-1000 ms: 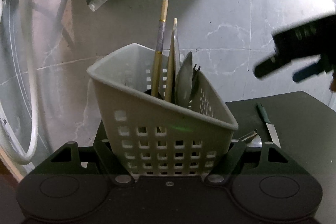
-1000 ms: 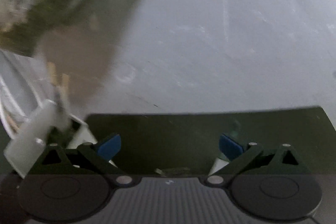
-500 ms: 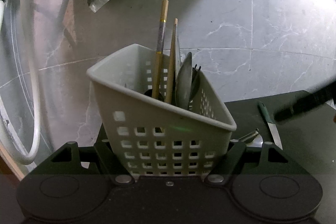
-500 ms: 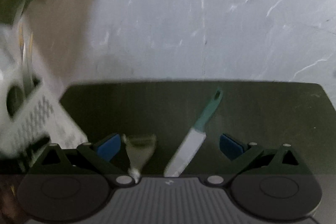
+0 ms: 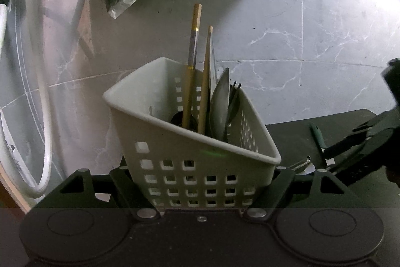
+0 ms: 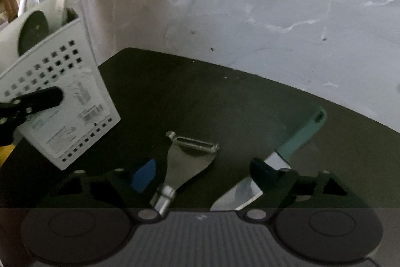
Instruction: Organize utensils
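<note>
Between spread right gripper (image 6: 202, 174) fingers: peeler (image 6: 186, 162) (knife (image 6: 287, 157) adjacent); left gripper (image 5: 200, 182) clamps caddy (image 5: 190, 149); misgrab risk.

peeler (image 6: 186, 159) handle hidden, knife (image 6: 280, 162) blade partly covered

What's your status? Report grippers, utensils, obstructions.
Left gripper shut on basket. Right gripper open, low over peeler and knife on dark mat. Nothing blocking either.
</note>
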Demonstrator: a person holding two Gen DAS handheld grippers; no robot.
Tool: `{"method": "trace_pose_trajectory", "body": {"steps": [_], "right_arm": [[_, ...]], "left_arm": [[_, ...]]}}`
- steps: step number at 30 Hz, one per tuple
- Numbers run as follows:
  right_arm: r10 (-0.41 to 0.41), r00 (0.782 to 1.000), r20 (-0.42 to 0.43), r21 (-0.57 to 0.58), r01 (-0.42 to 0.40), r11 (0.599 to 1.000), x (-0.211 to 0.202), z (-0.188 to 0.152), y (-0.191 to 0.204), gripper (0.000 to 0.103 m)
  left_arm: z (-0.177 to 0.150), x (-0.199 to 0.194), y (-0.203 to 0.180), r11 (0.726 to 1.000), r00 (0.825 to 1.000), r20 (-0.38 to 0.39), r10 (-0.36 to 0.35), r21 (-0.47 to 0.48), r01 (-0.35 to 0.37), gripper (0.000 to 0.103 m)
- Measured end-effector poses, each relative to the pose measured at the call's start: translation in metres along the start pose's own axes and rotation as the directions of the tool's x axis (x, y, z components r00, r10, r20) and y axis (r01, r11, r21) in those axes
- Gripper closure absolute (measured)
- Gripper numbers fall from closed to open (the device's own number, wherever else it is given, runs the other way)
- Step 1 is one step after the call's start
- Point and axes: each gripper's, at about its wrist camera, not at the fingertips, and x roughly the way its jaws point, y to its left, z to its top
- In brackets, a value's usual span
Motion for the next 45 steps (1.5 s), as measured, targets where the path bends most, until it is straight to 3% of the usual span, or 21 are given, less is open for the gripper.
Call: {"method": "trace_pose_trajectory", "body": {"steps": [4, 6, 8, 11, 17, 22, 28, 33, 45], "right_arm": [[0.025, 1.0, 0.009, -0.029, -0.025, 0.999, 0.008, 0.005, -0.006, 0.035], [0.034, 0.999, 0.017, -0.026, -0.034, 0.999, 0.007, 0.008, -0.009, 0.057], [0.025, 0.999, 0.021, -0.036, -0.024, 0.999, 0.007, 0.008, -0.009, 0.069], [0.014, 0.999, 0.031, -0.044, -0.013, 0.999, 0.006, 0.007, -0.008, 0.072], [-0.004, 0.998, 0.064, -0.013, 0.005, 1.0, -0.006, 0.004, -0.01, 0.09], [-0.008, 0.999, 0.042, 0.003, 0.008, 1.0, -0.008, 0.001, -0.012, 0.091], [0.034, 0.999, 0.022, 0.032, -0.035, 0.999, -0.008, -0.004, -0.018, 0.078], [0.019, 1.0, 0.017, -0.002, -0.019, 1.0, -0.008, -0.004, -0.014, 0.088], [-0.011, 0.999, 0.038, -0.023, 0.012, 1.0, -0.016, -0.009, -0.007, 0.092]], "left_arm": [[0.001, -0.001, -0.002, 1.0, 1.0, -0.004, 0.005, -0.004, -0.005, 0.022], [0.001, -0.001, -0.002, 1.0, 1.0, -0.005, 0.008, -0.008, -0.008, 0.022], [0.001, -0.001, -0.003, 1.0, 1.0, -0.006, 0.009, -0.009, -0.01, 0.022], [0.001, -0.001, -0.003, 1.0, 1.0, -0.006, 0.01, -0.007, -0.01, 0.022], [0.001, -0.001, -0.002, 1.0, 1.0, -0.004, 0.009, -0.005, -0.009, 0.022], [0.001, -0.001, -0.001, 1.0, 1.0, 0.0, 0.002, 0.001, -0.002, 0.022], [0.001, -0.002, 0.0, 1.0, 1.0, 0.003, -0.007, 0.011, 0.007, 0.022], [0.0, -0.001, 0.0, 1.0, 1.0, 0.004, -0.017, 0.018, 0.017, 0.022], [-0.002, 0.002, 0.003, 0.999, 0.999, 0.001, -0.039, 0.027, 0.039, 0.02]]}}
